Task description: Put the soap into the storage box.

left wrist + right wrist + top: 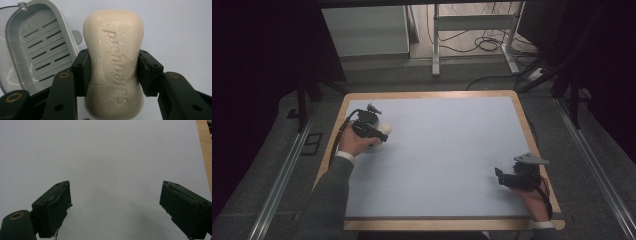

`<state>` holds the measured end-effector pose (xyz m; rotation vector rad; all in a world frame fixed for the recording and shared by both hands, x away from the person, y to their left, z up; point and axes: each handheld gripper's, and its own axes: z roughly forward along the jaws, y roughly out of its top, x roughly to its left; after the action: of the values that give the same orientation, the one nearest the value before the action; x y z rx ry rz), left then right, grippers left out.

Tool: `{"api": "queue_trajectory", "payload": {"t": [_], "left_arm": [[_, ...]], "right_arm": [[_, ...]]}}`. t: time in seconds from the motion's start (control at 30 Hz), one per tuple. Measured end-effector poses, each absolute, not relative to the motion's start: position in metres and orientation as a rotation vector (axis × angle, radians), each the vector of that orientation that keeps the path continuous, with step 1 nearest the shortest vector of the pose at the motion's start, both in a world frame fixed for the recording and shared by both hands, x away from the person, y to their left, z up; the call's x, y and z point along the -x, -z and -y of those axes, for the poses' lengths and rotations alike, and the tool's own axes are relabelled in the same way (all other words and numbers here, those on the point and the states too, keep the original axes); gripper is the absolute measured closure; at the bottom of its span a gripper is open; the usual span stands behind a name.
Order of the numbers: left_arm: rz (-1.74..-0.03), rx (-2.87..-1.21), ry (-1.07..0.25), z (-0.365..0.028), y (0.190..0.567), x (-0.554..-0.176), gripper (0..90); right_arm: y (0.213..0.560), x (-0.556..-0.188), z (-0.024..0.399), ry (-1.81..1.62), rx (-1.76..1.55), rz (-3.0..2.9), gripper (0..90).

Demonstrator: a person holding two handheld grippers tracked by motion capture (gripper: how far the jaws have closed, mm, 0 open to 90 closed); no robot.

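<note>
Between left gripper (113,72) jaws, one clamped soap bar (113,50); one soap dish (37,50) beside; right gripper (115,207) jaws apart.

In the left gripper view, the soap bar (113,62) stands at frame centre between the jaws of the left gripper (113,72), with the soap dish (37,50) at upper left. In the high view, the right gripper (507,179) sits at lower right of the table (437,150), well apart from the soap.

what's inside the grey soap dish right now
No bar lies in the visible part of the soap dish: just its slotted grey floor with pale specks. The soap bar is clamped in the left gripper beside it. The gripper's jaw covers the dish's near end.
</note>
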<state>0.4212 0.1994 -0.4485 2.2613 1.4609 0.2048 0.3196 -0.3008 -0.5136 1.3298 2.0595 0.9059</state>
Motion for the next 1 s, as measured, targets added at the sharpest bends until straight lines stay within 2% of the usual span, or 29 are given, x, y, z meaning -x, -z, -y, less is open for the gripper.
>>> {"api": "queue_trajectory", "payload": {"t": [1.0], "left_arm": [[-1.644, -2.155, -0.235, -0.243, 0.453, -0.455, 49.8]], "right_arm": [[0.515, -0.32, 0.303, -0.9, -1.335, -2.055, 10.3]]}}
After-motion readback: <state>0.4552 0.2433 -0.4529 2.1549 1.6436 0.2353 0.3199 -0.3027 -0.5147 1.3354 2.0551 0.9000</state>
